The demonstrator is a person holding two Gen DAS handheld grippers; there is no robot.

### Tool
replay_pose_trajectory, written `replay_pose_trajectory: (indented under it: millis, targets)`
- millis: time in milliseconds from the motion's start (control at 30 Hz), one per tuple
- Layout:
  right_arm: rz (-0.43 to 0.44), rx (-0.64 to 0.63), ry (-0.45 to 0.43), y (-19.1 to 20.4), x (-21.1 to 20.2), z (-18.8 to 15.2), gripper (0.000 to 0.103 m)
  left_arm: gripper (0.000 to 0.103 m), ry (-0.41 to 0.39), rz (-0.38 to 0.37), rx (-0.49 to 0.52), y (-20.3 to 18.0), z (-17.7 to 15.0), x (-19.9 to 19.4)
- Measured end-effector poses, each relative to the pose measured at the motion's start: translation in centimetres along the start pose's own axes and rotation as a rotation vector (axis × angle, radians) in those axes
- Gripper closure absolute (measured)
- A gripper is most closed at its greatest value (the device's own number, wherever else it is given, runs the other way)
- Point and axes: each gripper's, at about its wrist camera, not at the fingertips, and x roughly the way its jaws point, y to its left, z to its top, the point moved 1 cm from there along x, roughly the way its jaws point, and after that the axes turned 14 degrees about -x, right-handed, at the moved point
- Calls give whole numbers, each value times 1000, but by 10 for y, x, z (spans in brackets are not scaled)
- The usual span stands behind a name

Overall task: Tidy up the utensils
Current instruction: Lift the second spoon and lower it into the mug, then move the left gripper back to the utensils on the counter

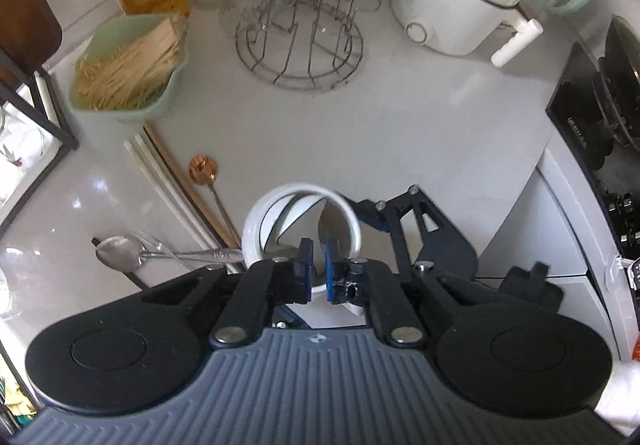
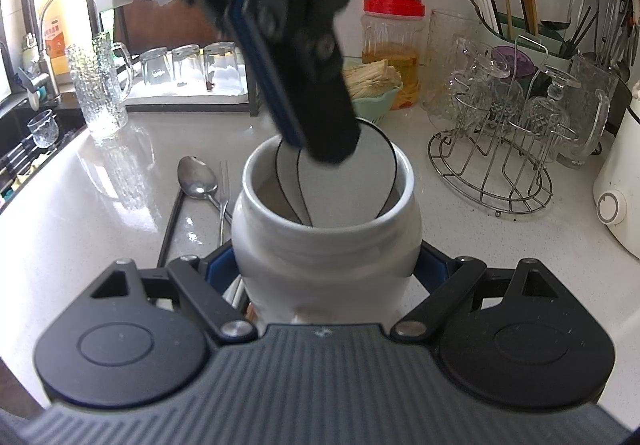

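White jar (image 2: pixel 326 245) between right gripper (image 2: pixel 326 265) fingers (image 2: pixel 218 265)

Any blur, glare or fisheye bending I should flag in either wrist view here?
Left wrist view: the glasses on the wire rack are smeared, and the countertop shows window glare. Right wrist view: the left gripper is a blurred dark mass over the white jar; the window behind the faucet is blown out; edges bend.

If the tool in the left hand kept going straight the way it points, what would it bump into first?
Probably the inside of the white jar: the left tool points steeply down into its mouth. How deep its tips sit is unclear.
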Motion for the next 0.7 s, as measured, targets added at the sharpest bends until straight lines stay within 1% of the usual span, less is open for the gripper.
replay_pose_trajectory:
  millis: [133,233,500,533,567,633,700]
  targets:
    - [1,-2,-1,0,0,0,12,96,9,5,-20,3,-2,7]
    - [3,-3,0,0,0,0,12,96,-4,7,-22,4,-3,6]
    - [8,-9,2,-1,1,0,12,94,-93,-4,-62,11,-6,-13]
    - [9,-9,3,-1,1,0,12,91,-105,-4,-59,11,-7,-16]
    - [11,-9,3,-2,1,0,12,85,-121,-5,-66,12,-8,-19]
    - [15,-11,5,-2,1,0,12,77,-153,-7,-82,14,-12,-25]
    - [17,-13,7,-3,2,0,12,75,-179,-14,-104,17,-16,-30]
